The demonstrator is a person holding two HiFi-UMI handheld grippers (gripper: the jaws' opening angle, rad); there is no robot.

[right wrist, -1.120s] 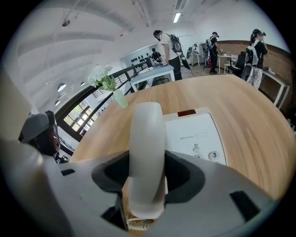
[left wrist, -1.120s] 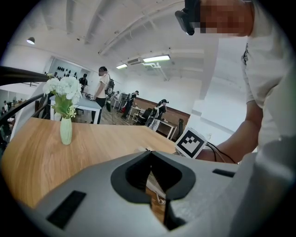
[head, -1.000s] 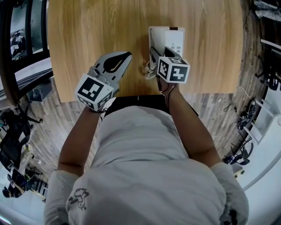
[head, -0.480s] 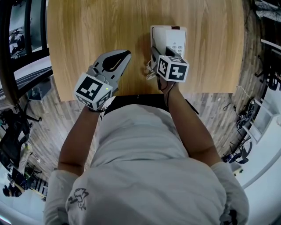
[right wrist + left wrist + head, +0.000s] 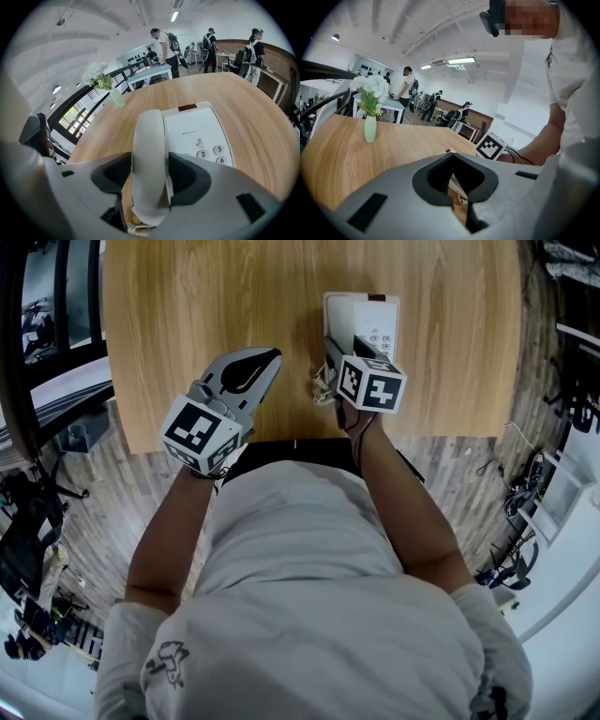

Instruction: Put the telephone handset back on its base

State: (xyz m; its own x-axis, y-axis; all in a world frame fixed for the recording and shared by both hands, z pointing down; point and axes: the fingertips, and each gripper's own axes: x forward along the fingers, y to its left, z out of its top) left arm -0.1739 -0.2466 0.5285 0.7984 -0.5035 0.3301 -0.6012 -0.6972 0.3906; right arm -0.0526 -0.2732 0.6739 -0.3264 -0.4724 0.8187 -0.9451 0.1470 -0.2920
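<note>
We should spread the right gripper (image 5: 149,163) fully, its jaws having just been opening and now loose around the handset (image 5: 149,136), then draw back without nudging it. The smooth white handset lies along the left side of its base (image 5: 199,133) at the table's (image 5: 243,105) near edge. Our left gripper (image 5: 455,177) rests pressed together, empty.
</note>
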